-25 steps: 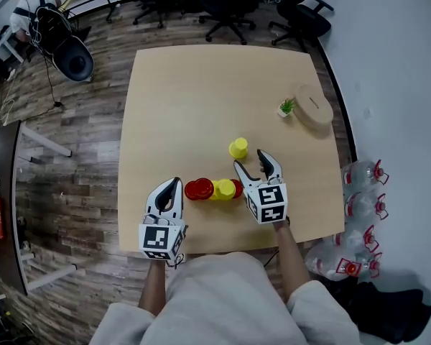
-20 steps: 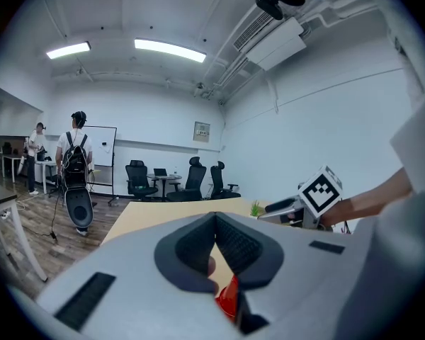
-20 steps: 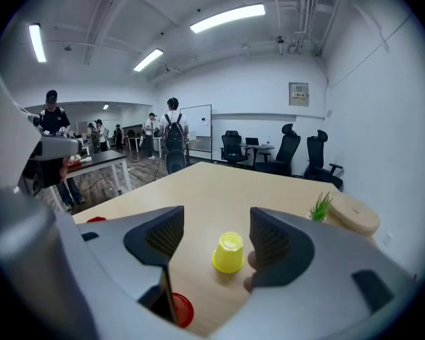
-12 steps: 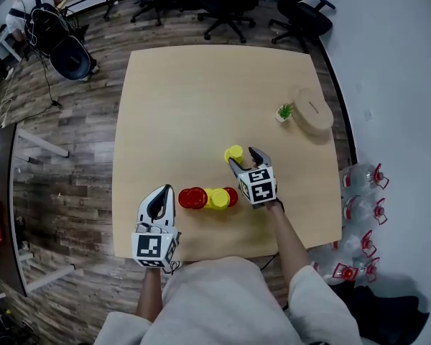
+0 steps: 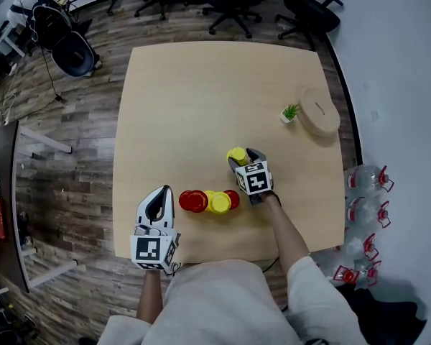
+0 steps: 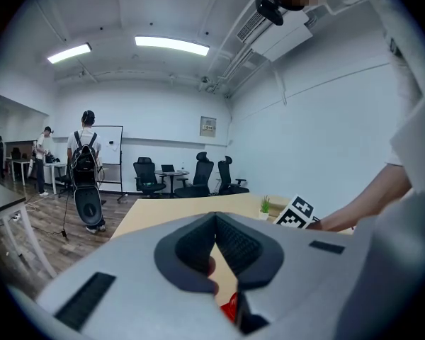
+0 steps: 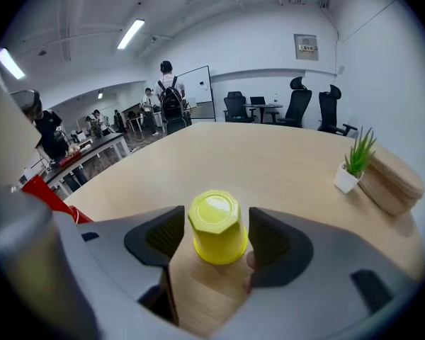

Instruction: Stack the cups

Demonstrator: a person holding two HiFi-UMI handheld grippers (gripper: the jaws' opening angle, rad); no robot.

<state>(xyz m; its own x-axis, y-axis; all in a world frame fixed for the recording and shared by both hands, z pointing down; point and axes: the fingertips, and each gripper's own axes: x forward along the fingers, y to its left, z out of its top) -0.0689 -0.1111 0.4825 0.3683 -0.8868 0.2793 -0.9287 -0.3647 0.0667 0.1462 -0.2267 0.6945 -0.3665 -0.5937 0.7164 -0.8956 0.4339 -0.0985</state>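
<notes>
Yellow cup (image 7: 216, 225), upside down at mid-frame, sits between the right claw's (image 7: 214, 236) open jaws. They just closed a little, not squeezing yet, ready to lift it.

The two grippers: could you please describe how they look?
Left gripper and right gripper share light grey moulded bodies, fingers lined with dark ribbed pads, and a white cube carrying black square markers. The person wears a pale short-sleeved top.
</notes>
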